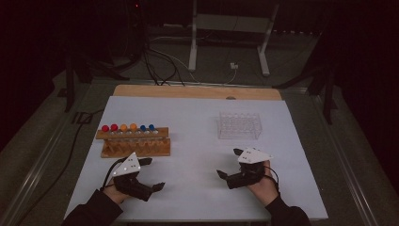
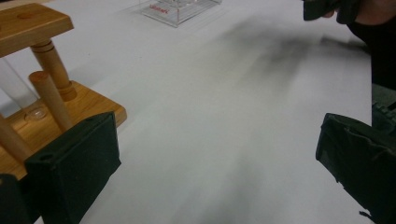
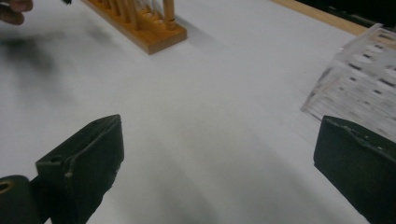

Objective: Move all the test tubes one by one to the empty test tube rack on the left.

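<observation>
A wooden rack (image 1: 135,141) on the left of the white sheet holds several tubes with red, orange and blue caps (image 1: 128,127). An empty clear plastic rack (image 1: 239,125) stands at the right rear. My left gripper (image 1: 153,173) is open just in front of the wooden rack, nothing between its jaws. My right gripper (image 1: 229,162) is open too, low over the sheet in front of the clear rack. In the left gripper view the gripper (image 2: 217,158) has the wooden rack (image 2: 28,28) close at its left. In the right gripper view the gripper (image 3: 215,158) spans bare sheet, with the clear rack (image 3: 364,79) at the right.
The white sheet (image 1: 197,155) covers most of the table; a wooden strip (image 1: 197,92) shows along the far edge. Cables and a metal stand (image 1: 230,37) lie on the floor beyond. The other hand (image 2: 336,9) sits at the top right of the left gripper view.
</observation>
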